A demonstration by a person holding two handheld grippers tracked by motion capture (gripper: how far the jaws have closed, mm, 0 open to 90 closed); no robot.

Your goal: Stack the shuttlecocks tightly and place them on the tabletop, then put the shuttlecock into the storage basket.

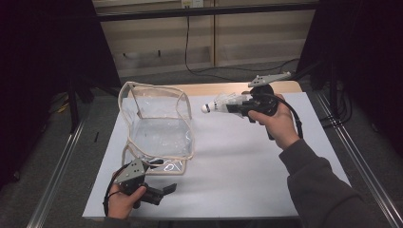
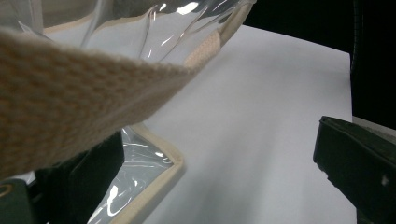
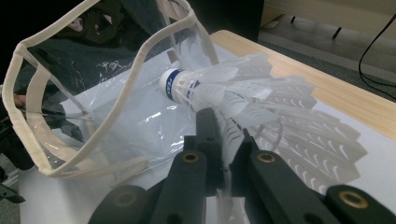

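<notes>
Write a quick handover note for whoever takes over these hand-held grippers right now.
Right hand-held gripper: shut on the feathers of a shuttlecock, held above the table, cork end toward the bag.
Left hand-held gripper: jaws apart, at the near edge of the clear bag, its woven strap close over one jaw.
Bag stands open on the white mat.
Done: shuttlecock picked up.
Left: probably put it in the bag and let go.

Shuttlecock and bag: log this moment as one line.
right gripper: shut on shuttlecock, held above table | left gripper: open, at near edge of clear bag | bag: standing, mouth open toward shuttlecock
</notes>
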